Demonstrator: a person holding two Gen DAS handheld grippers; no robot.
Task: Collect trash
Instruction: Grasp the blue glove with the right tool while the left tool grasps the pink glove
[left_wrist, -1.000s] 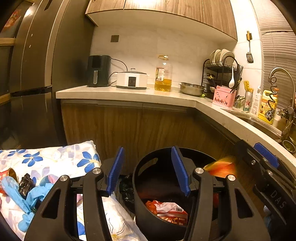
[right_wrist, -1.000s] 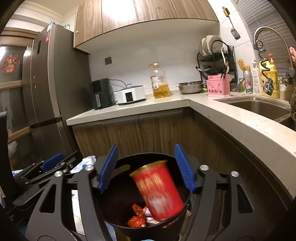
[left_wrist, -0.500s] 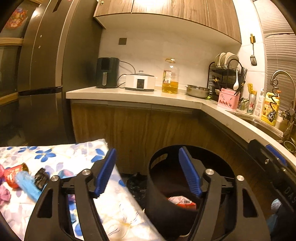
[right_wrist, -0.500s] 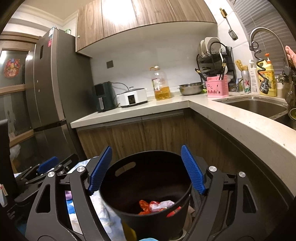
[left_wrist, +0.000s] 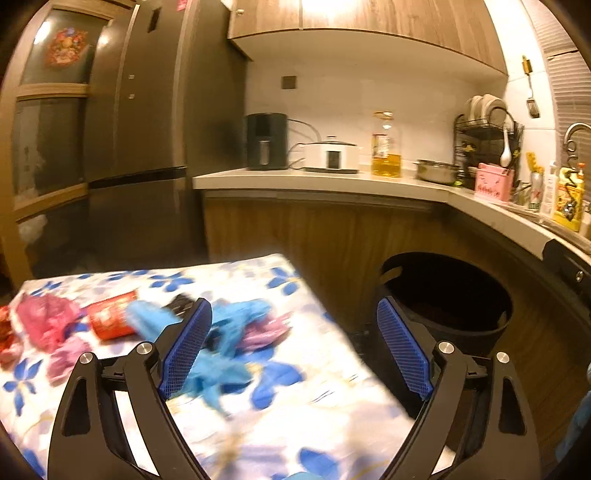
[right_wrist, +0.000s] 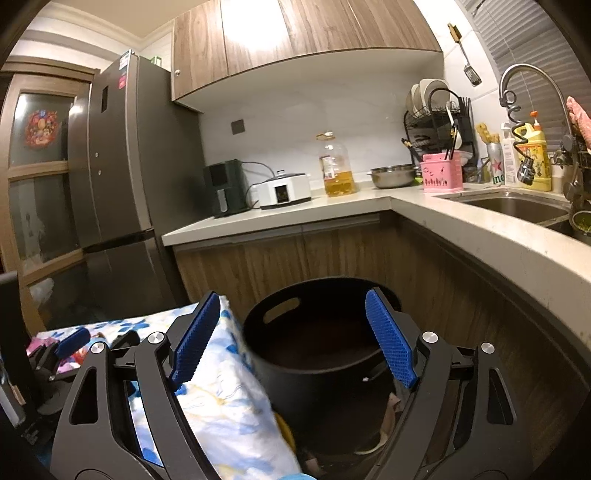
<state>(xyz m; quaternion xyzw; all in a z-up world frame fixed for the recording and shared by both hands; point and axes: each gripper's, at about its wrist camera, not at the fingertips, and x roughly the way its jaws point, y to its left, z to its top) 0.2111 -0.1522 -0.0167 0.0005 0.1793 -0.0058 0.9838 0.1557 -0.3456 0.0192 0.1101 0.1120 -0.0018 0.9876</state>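
A black round bin stands on the floor beside a table with a flowered cloth. On the cloth lie blue gloves, a red can, pink wrappers and a small black scrap. My left gripper is open and empty above the cloth, right of the blue gloves. My right gripper is open and empty in front of the bin. The bin also shows in the left wrist view. The bin's contents are hidden from here.
Wooden cabinets under an L-shaped counter stand behind the bin. A tall grey fridge stands at the left. The counter holds an oil bottle, a white cooker, a dish rack and a sink.
The red can dropped from my right gripper into the bin. Both grippers drew back from the bin. My left gripper swung left over the table; the trash on it came into view.
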